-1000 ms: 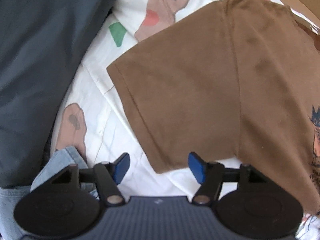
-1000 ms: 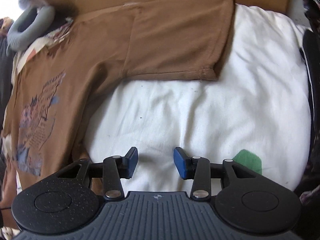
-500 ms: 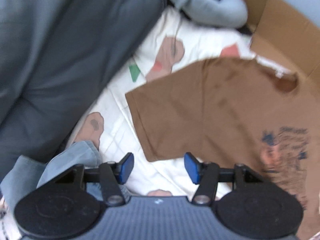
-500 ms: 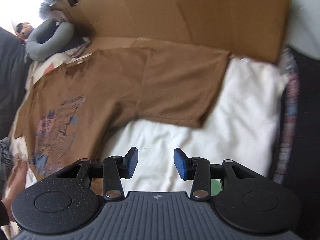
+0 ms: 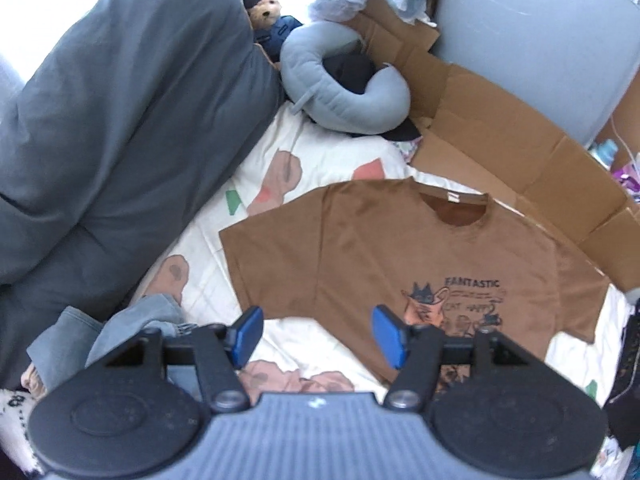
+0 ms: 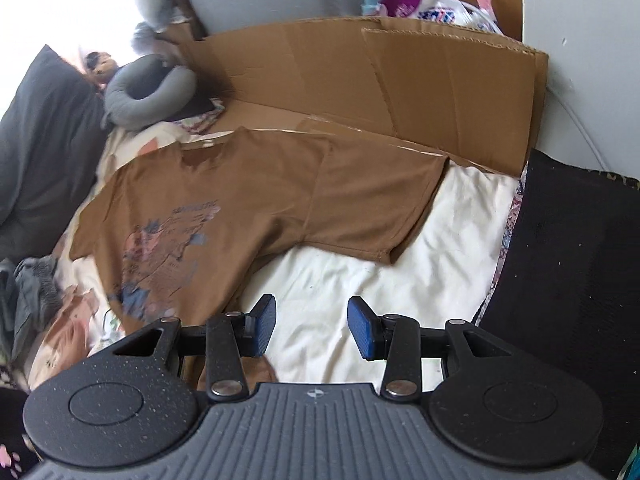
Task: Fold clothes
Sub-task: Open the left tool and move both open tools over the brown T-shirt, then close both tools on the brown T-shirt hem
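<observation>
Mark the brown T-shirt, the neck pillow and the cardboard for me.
brown T-shirt [image 5: 380,248]: left wrist view, chest above the print.
neck pillow [image 5: 384,96]: left wrist view, right curved end.
cardboard [image 6: 440,80]: right wrist view, upright panel.

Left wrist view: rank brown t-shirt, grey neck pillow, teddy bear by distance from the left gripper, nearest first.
From the left gripper, whose jaws are opening with nothing between them:
1. Brown t-shirt: spread flat on the bed just ahead, slightly right.
2. Grey neck pillow: beyond the shirt's collar, upper centre.
3. Teddy bear: farthest, behind the pillow against the dark duvet.
</observation>
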`<move>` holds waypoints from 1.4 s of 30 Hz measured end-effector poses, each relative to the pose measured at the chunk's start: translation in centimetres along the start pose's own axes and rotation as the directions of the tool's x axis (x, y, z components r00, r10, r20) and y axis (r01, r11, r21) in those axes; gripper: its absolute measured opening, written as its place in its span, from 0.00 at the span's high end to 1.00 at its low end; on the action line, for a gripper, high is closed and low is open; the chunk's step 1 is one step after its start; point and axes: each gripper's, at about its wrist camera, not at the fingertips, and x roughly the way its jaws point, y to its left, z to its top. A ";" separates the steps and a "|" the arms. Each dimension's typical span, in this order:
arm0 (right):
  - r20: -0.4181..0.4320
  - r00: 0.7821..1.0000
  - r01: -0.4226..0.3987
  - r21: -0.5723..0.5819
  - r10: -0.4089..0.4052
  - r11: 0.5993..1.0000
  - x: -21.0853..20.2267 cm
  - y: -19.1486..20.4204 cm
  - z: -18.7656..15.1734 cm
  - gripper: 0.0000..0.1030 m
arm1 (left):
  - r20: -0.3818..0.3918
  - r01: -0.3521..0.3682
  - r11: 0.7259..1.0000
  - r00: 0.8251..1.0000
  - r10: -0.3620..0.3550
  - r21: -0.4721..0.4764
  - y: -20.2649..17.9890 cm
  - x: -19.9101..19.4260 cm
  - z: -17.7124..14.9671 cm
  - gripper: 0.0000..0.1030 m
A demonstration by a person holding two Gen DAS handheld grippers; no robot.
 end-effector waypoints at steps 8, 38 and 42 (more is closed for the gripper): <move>-0.019 1.000 0.023 -0.040 -0.023 0.999 1.1 0.3 -3.6 0.55 | -0.051 0.087 0.993 0.994 -0.091 -0.083 -0.8 6.2 -4.3 0.44; -0.243 0.969 -0.108 -0.292 0.035 0.950 11.6 3.4 -12.1 0.58 | -0.169 0.158 0.854 0.947 -0.273 -0.495 -5.1 25.3 -18.0 0.68; -0.253 0.967 -0.110 -0.298 0.033 0.948 11.8 3.4 -12.5 0.58 | -0.137 0.154 0.816 0.952 -0.274 -0.558 -4.9 25.5 -19.2 0.68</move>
